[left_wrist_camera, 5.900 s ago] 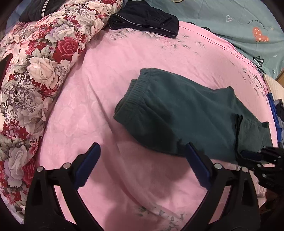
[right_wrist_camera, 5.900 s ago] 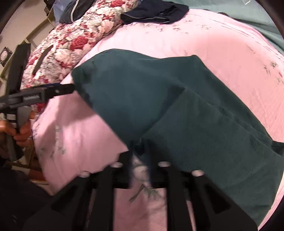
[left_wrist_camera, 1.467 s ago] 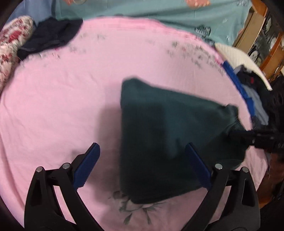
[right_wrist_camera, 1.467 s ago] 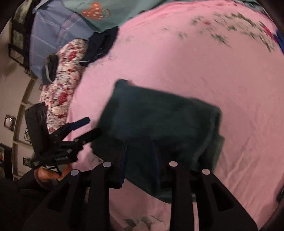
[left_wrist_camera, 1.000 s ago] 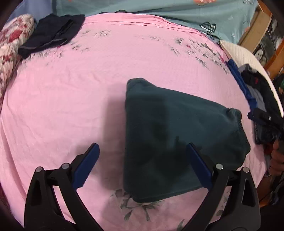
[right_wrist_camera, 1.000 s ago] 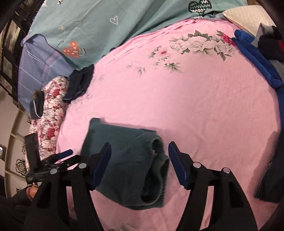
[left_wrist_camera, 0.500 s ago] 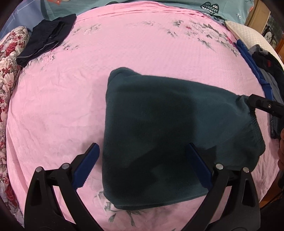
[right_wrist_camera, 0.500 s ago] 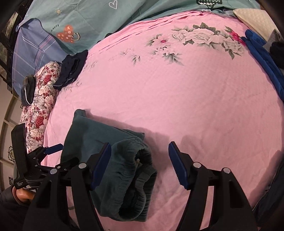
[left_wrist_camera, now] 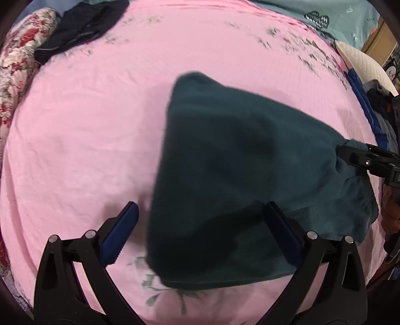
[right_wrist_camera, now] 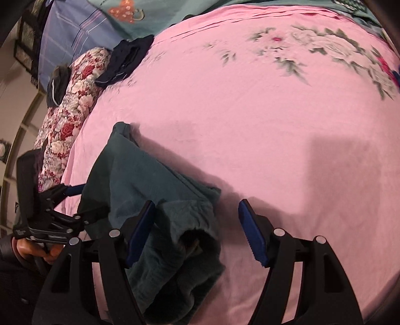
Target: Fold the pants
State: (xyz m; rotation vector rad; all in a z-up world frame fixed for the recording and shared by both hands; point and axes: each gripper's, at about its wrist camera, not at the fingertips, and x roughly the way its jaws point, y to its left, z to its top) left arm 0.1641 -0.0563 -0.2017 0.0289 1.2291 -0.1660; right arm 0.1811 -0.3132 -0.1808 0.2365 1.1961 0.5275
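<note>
Here we look down on a wide pink bedsheet printed with pale flowers, which fills most of both wrist views. Along its far left edge lies a rolled floral quilt in red and white, with a small heap of dark navy clothes beside it near the top of the bed. A teal blanket lies beyond the sheet.

On the sheet, towards the near edge, rest the dark green pants, folded into a thick, roughly triangular bundle, with the gathered waistband bunched at the right end.

Our left gripper hangs above the pants with its blue-padded jaws spread wide, the fabric lying below and between them, not pinched. Our right gripper has its jaws well apart and closing slightly; the crumpled waistband lies between them, close beside the left pad, but we see neither pad pressing on it.
</note>
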